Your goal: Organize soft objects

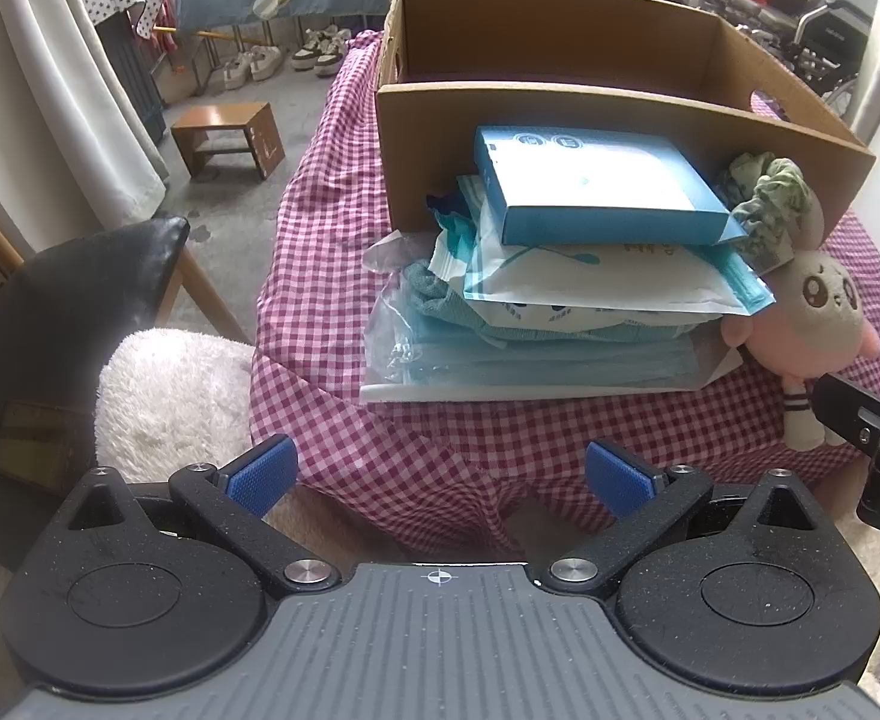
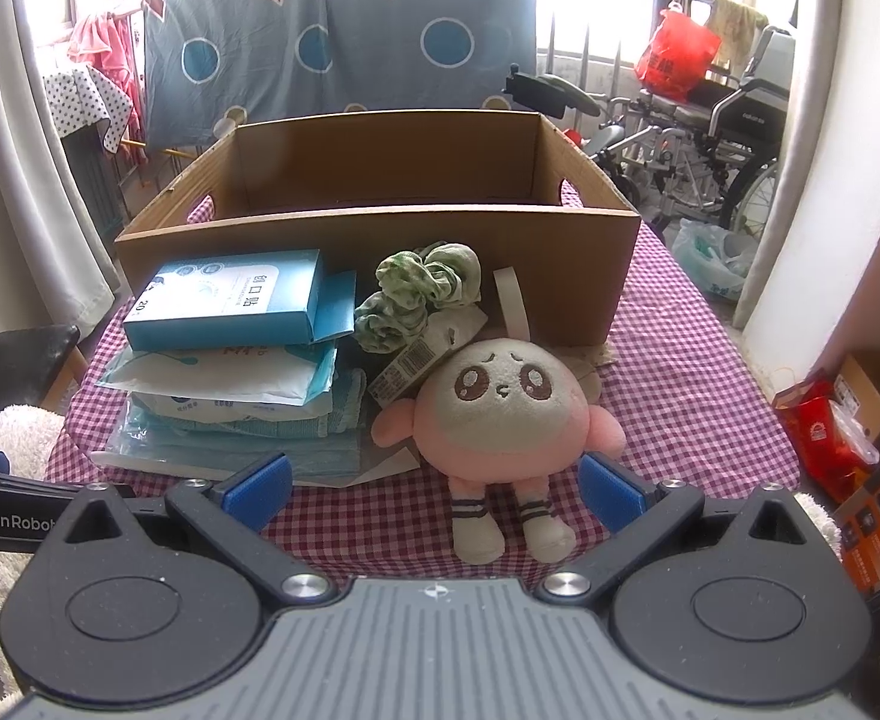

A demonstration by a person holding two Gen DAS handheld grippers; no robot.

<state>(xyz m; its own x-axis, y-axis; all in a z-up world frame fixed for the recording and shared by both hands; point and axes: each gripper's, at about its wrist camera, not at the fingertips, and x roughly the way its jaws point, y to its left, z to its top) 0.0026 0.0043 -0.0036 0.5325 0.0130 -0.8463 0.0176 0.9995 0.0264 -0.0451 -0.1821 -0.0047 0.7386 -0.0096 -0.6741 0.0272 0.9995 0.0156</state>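
Both jaws wide, holding nothing. Plush doll at 12 o'clock of right gripper; stack of packets at 12 o'clock of left gripper, on desk.

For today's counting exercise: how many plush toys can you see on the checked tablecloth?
1. The pink plush toy lies on the checked tablecloth in front of the cardboard box, right of the blue stack. Others could be hidden inside the box.
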